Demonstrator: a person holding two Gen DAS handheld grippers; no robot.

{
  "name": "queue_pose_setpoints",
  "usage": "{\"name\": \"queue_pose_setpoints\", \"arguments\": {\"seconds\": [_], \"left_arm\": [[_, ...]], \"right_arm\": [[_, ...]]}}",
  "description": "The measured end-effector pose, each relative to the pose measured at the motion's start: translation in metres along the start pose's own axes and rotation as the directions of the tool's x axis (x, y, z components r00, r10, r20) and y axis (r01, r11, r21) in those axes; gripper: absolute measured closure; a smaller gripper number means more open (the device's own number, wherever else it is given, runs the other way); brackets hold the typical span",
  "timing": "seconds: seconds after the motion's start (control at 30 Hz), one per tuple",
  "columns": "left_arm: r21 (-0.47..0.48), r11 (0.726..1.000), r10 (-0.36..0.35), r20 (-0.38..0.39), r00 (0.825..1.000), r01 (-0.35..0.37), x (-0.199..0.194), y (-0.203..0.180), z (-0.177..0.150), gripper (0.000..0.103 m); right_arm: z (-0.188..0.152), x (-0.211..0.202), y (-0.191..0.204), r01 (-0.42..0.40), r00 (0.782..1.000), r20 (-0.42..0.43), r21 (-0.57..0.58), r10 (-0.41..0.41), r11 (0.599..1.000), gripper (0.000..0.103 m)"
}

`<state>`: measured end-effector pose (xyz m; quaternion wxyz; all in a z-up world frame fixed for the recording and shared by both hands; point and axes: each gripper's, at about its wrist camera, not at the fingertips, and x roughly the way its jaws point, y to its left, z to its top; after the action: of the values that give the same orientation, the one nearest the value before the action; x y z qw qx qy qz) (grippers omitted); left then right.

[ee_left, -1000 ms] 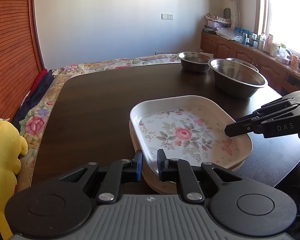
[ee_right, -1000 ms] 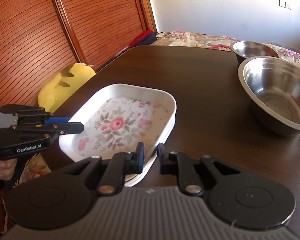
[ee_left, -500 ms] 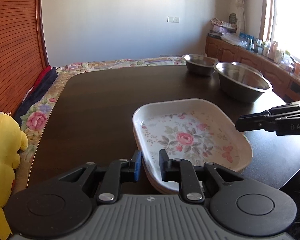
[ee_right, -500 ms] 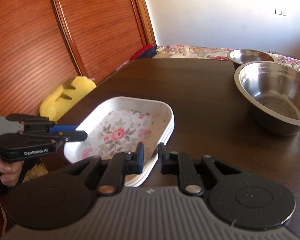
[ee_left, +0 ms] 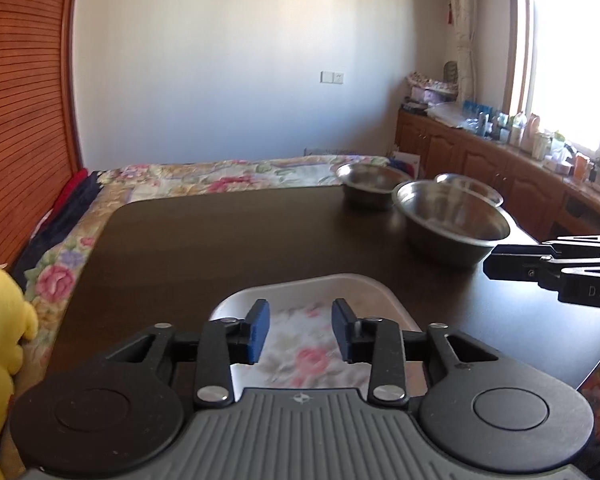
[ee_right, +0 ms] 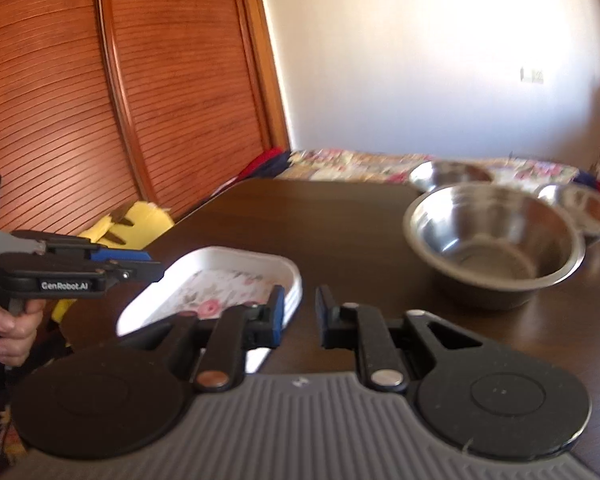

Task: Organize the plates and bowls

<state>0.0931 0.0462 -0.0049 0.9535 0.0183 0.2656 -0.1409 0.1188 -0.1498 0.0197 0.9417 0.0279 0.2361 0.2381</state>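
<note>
Black left gripper [ee_left: 300,330], blue-padded jaws, silver screws, grey ribbed body

The left gripper [ee_right: 156,270] has small white letters on its black side. They say "GenRobot.AI". The right gripper [ee_left: 490,266] has pale letters on its side too. They say "DAS", and the rest is cut off.

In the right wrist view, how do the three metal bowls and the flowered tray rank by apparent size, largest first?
1. Flowered tray, partly hidden
2. Near bowl; alike in width, so this order is unsure
3. Right bowl and far bowl: both partly hidden and farther away, not ranked
</note>
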Motion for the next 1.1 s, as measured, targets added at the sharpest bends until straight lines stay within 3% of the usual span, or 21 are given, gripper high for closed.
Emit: {"name": "queue_pose_setpoints", "arguments": {"seconds": [0.1, 0.23, 0.27, 0.43, 0.57, 0.67, 0.83, 1.0, 1.1], "left_arm": [[0.007, 1.0, -0.017, 0.017, 1.0, 0.016, 0.01, -0.015, 0.006, 0.051], [0.017, 0.999, -0.036, 0.047, 0.998, 0.035, 0.024, -0.037, 0.012, 0.045], [0.02, 0.999, -0.044, 0.054, 0.998, 0.043, 0.027, -0.043, 0.014, 0.039], [0.04, 0.998, -0.057, 0.087, 0.995, 0.054, 0.046, -0.071, 0.021, 0.021], [0.021, 0.997, -0.077, 0.099, 0.992, 0.075, 0.065, -0.089, 0.03, 0.011], [0.015, 0.997, -0.077, 0.105, 0.991, 0.076, 0.078, -0.099, 0.038, 0.006], [0.009, 0.998, -0.058, 0.101, 0.993, 0.058, 0.098, -0.112, 0.05, 0.006], [-0.006, 0.999, -0.044, 0.079, 0.996, 0.044, 0.114, -0.115, 0.053, 0.012], [-0.025, 0.999, -0.035, 0.059, 0.998, 0.037, 0.122, -0.114, 0.053, 0.022]], "right_arm": [[0.001, -0.008, -0.011, 0.031, 0.999, 0.036, 0.001, -0.031, 1.0, 0.075], [0.0, -0.014, -0.029, 0.09, 0.992, 0.09, 0.003, -0.09, 0.996, 0.048], [0.0, -0.015, -0.034, 0.108, 0.989, 0.103, 0.005, -0.108, 0.994, 0.045], [-0.002, -0.018, -0.062, 0.175, 0.97, 0.167, 0.011, -0.175, 0.984, 0.008], [-0.004, -0.016, -0.085, 0.243, 0.95, 0.207, -0.019, -0.234, 0.97, 0.0], [-0.003, -0.012, -0.104, 0.278, 0.939, 0.216, -0.015, -0.268, 0.961, 0.0], [0.0, 0.002, -0.133, 0.272, 0.945, 0.187, 0.002, -0.268, 0.962, 0.0], [0.004, 0.017, -0.15, 0.255, 0.953, 0.16, 0.032, -0.257, 0.966, 0.0], [0.002, 0.024, -0.154, 0.244, 0.958, 0.144, 0.035, -0.247, 0.969, 0.0]]}}
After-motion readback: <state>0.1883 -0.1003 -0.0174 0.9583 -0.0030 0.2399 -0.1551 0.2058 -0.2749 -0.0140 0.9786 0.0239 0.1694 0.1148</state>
